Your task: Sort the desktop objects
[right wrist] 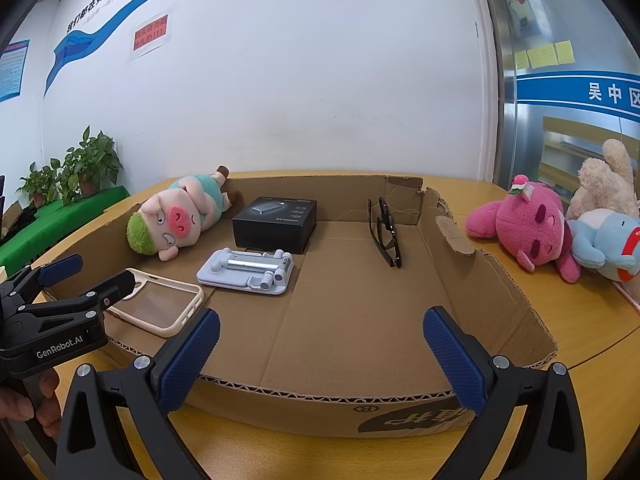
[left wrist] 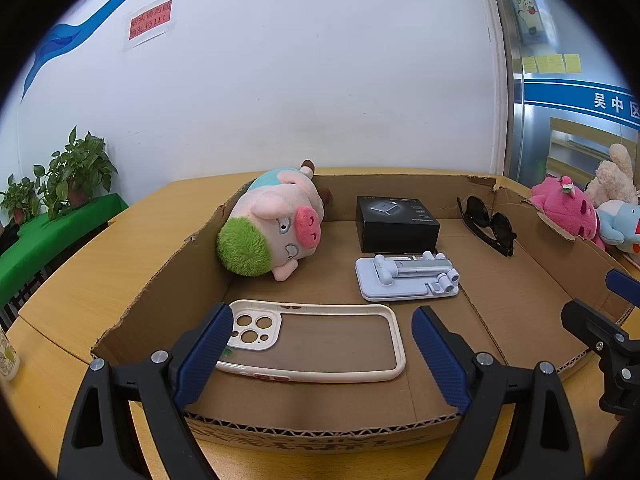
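Observation:
A shallow cardboard box point(left wrist: 160, 280) point(right wrist: 492, 284) lies on the wooden table. Inside are a pig plush point(left wrist: 272, 232) point(right wrist: 176, 216), a black carton point(left wrist: 396, 224) point(right wrist: 276, 224), a grey folding phone stand point(left wrist: 408, 276) point(right wrist: 248, 272), dark sunglasses point(left wrist: 488, 224) point(right wrist: 386, 232) and a cream phone case point(left wrist: 344, 344) point(right wrist: 160, 304). My left gripper point(left wrist: 322, 336) point(right wrist: 100, 272) hangs open over the box's front left corner; the case lies flat below its fingers, untouched. My right gripper point(right wrist: 322, 344) point(left wrist: 600, 300) stands open at the front wall with nothing between its fingers.
Outside the box at the right lie a pink plush point(right wrist: 524, 224) point(left wrist: 568, 212), a blue plush point(right wrist: 608, 240) and a beige plush point(right wrist: 604, 184). Potted plants point(left wrist: 76, 176) stand on a green-covered bench at the left. A patterned cup point(left wrist: 6, 356) sits at the table's left edge.

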Tool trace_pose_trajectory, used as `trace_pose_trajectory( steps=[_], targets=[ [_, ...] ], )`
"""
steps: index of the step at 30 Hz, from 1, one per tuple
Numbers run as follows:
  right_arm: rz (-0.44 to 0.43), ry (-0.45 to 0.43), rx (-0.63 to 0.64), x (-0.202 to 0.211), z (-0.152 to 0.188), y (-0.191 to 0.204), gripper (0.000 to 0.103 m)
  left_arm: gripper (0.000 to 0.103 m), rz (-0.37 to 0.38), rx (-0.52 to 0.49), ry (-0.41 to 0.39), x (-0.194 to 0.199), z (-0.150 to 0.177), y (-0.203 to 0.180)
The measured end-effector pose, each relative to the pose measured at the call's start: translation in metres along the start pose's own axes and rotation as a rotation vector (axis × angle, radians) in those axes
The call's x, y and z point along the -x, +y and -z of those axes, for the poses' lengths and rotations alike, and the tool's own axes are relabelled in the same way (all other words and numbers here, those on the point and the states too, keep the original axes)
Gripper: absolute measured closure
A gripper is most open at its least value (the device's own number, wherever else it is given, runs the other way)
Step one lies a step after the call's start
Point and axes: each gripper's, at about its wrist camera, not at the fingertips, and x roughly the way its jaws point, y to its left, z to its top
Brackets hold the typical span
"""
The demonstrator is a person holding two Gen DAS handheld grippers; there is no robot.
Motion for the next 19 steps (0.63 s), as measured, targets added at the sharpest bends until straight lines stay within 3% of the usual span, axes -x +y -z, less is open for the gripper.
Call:
trace_pose_trajectory(
  steps=[19],
  targets=[
    [0.001,0.0,0.0,0.0003,0.0,0.0,0.0,0.012,-0.002,0.001,0.002,0.0006,0.0007,-0.0002]
  ],
)
